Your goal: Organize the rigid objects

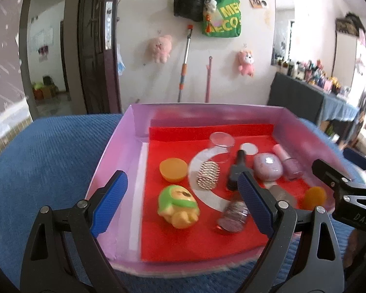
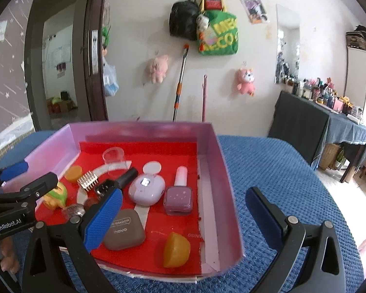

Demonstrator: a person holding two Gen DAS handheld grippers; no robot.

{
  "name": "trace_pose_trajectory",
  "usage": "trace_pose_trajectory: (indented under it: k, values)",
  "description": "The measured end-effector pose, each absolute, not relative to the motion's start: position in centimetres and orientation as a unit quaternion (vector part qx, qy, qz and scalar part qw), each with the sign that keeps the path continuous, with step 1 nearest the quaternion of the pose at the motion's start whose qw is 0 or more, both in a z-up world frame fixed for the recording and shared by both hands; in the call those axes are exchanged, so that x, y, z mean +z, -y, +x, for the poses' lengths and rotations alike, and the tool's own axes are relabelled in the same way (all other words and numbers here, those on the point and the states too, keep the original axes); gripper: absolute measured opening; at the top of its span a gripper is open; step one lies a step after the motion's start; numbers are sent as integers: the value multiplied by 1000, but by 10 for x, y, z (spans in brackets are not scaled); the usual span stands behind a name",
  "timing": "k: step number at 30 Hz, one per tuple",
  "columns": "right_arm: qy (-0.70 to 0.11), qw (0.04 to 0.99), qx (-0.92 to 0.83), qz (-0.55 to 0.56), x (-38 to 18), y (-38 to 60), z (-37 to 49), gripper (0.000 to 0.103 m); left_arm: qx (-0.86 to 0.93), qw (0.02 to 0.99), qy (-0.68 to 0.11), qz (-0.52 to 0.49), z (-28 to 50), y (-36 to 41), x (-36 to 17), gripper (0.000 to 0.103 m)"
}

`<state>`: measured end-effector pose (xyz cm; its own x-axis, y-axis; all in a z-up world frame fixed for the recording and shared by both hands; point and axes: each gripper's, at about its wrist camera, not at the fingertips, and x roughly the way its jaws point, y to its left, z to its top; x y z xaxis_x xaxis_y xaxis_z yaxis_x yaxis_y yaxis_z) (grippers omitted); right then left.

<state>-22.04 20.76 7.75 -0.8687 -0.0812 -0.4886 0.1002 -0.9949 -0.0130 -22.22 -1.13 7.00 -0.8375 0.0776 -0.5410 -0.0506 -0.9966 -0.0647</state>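
Left wrist view: left hand-held gripper [image 1: 181, 201] hovering with blue pads spread wide apart, gripping nothing, above the near edge of a pink box [image 1: 114, 156] sitting on a blue textured bench [image 1: 44, 161]. Lying on the red liner [image 1: 183, 244] inside: green-and-yellow toy figure [image 1: 179, 207] nearest the left pad, orange half-shell [image 1: 173, 169] just behind it, silver comb-like piece [image 1: 207, 175] near the middle, dark bottle [image 1: 236, 171] beside that, glittery bottle [image 1: 233, 216] tipped on its side, lilac case [image 1: 267, 166], pink polish bottle [image 1: 289, 164], clear cup [image 1: 220, 146] at the back. Peeking in at right, dark frame of the right hand-held gripper [image 1: 334, 183], over the box's right side.

Right wrist view: right hand-held gripper [image 2: 184, 216] also standing open, one pad over the box interior, the other outside the box wall [image 2: 222, 178], over the bench. Resting on the liner: brown case [image 2: 127, 229] partly behind the left pad, second orange half-shell [image 2: 177, 249] near the front corner, purple square bottle [image 2: 178, 195] lying flat, lilac case touching the dark bottle's tip. Showing at left edge, left hand-held gripper, jaws apart.
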Motion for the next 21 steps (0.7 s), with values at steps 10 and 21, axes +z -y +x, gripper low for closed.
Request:
trace_pose_trajectory:
  k: [10,21]
  values:
    - [-9,63,-970,234,110,-212,-144,103,961,32,-4,-275,-152,6,96,92]
    - [-12,48,-936,349,57,-212,-122,103,923,45,-6,-382,-137,-9,54,92]
